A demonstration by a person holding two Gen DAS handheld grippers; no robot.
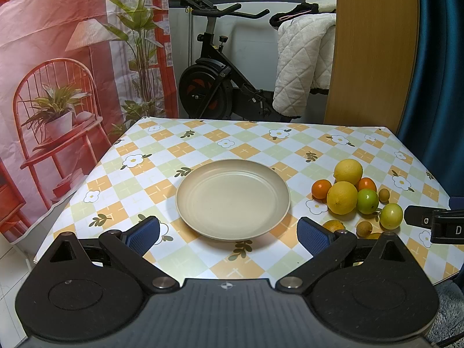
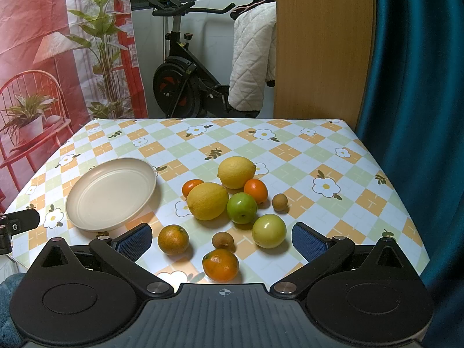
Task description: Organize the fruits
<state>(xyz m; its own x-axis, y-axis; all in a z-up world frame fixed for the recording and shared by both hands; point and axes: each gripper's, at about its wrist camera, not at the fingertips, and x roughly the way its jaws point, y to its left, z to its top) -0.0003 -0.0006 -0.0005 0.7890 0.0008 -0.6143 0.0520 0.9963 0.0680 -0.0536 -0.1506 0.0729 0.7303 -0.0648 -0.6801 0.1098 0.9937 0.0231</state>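
Observation:
An empty beige plate [image 1: 233, 197] [image 2: 111, 192] lies on the checked tablecloth. To its right sits a cluster of fruit: two lemons [image 2: 207, 201] [image 2: 236, 172], two green fruits [image 2: 242, 208] [image 2: 269, 230], several oranges [image 2: 220, 264] [image 2: 173, 239] [image 2: 255, 190] and two small brown fruits [image 2: 222, 240] [image 2: 279, 202]. The same cluster shows in the left wrist view, with a lemon [image 1: 342, 197] at its front. My left gripper [image 1: 229, 233] is open, just short of the plate's near rim. My right gripper [image 2: 221, 239] is open above the near fruits, holding nothing.
The table [image 2: 362, 179] ends close behind the fruit, with an exercise bike [image 2: 179, 87], a white quilt [image 2: 250, 66], a wooden panel [image 2: 322, 43] and a teal curtain [image 2: 417, 101] beyond. A printed backdrop [image 1: 52, 87] hangs at the left.

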